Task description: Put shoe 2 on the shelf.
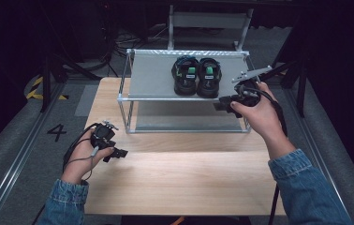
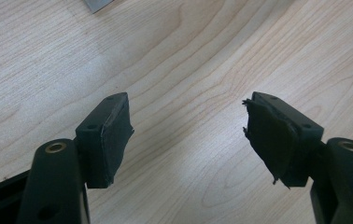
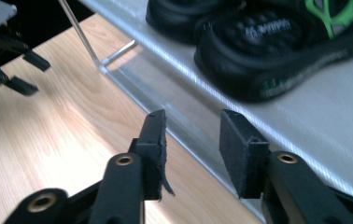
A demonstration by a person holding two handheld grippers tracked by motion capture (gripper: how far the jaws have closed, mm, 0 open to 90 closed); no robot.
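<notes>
While both claws gape empty, left claw [image 2: 188, 135], right claw [image 3: 192, 140], chunky black sandals [image 1: 197, 76], grey shelf [image 1: 151, 75], pale wood table [image 1: 184, 178]

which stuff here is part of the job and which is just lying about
Likely part of the job:
- pair of sandals on the shelf rack
- right gripper, open, at the rack's edge
- left gripper, open, over the table

Lying about:
- cables on the floor
</notes>
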